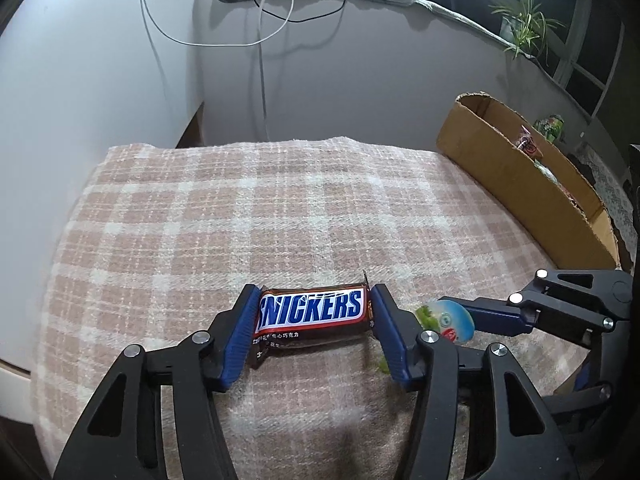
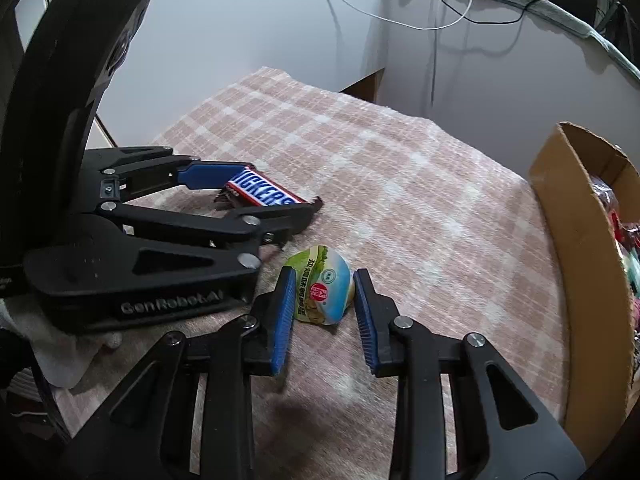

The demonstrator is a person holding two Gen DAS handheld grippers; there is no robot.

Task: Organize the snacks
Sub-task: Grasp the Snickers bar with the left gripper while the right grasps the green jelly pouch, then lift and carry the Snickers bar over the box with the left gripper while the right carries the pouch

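Note:
A Snickers bar [image 1: 312, 310] lies crosswise on the pink plaid cloth [image 1: 240, 208]. My left gripper [image 1: 315, 300] spans it lengthwise, with the blue pads pressed against both crumpled wrapper ends. Just to its right lies a small round green and blue snack packet [image 2: 324, 292]. My right gripper [image 2: 324, 276] has a pad touching each side of this packet. In the right wrist view the left gripper [image 2: 280, 192] and the bar [image 2: 264, 194] appear at the left. The left wrist view shows the right gripper [image 1: 460, 310] coming in from the right onto the packet [image 1: 448, 318].
An open cardboard box [image 1: 520, 176] with several snacks inside stands along the cloth's right side, also seen as the box [image 2: 560, 208]. Cables [image 1: 260, 40] hang down the wall behind. A potted plant [image 1: 520, 20] sits on the sill at the far right.

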